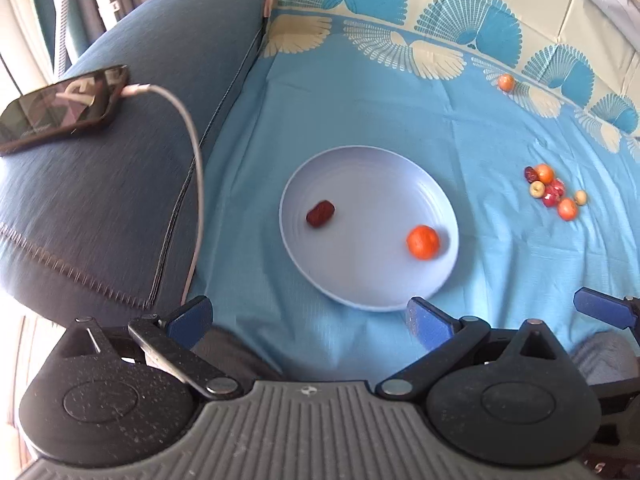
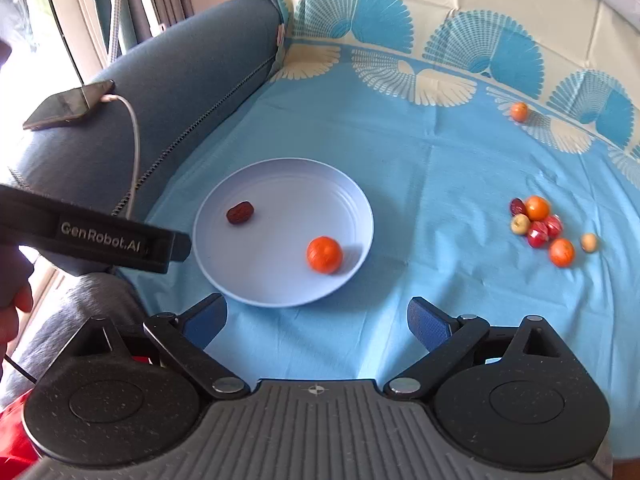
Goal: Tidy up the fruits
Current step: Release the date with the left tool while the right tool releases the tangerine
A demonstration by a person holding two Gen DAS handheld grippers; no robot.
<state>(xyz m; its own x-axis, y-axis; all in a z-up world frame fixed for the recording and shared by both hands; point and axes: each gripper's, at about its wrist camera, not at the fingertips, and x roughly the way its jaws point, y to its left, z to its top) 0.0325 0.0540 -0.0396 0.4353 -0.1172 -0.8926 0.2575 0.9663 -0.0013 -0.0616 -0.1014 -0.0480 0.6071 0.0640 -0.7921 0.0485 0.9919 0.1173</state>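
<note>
Claws first: the left claw (image 1: 308, 320) and the right claw (image 2: 316, 320) both hang spread wide and empty, low over the blue patterned cloth (image 2: 420, 168), just short of the near rim of the pale plate (image 2: 224, 284). What the cloth covers cannot be told; a blue cushion (image 1: 140, 140) rises at its left edge.

On the plate lie two fruits, well apart: a dark red date (image 2: 240, 213) toward the left and an orange fruit (image 2: 324, 255) nearer the right rim. By that count the sorting looks barely begun.

Farther right on the cloth, a cluster of small fruits (image 2: 538, 226) waits, orange, red and pale ones touching, with one pale fruit (image 2: 588, 242) just beside them. A lone orange fruit (image 2: 519, 111) sits well beyond, near the cloth's fan-patterned border.

The cluster is too small and blurred to name each kind. On the cushion rests a phone (image 1: 60, 108) with its charging cable (image 1: 192, 152) trailing down.
</note>
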